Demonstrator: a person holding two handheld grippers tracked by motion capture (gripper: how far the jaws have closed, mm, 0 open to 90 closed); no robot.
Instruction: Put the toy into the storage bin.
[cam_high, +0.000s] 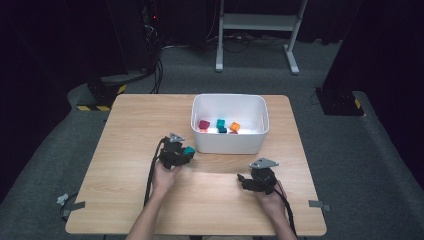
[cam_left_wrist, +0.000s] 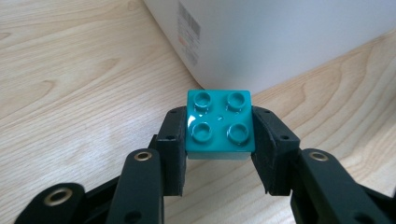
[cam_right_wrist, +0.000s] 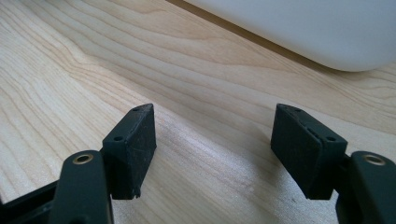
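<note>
Left gripper view is showing the left gripper (cam_left_wrist: 219, 135) clamping a teal brick (cam_left_wrist: 219, 122) studs-up, with the white bin (cam_left_wrist: 280, 42) lying just ahead, while the right gripper (cam_right_wrist: 212, 140) is resting with jaws apart.

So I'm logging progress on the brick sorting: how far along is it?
Done: a dark red brick, a teal brick and an orange brick lie in the white bin. In hand: the left gripper is shut on a teal four-stud brick beside the bin. Left: dropping it in. The right gripper is open, holding nothing.
</note>
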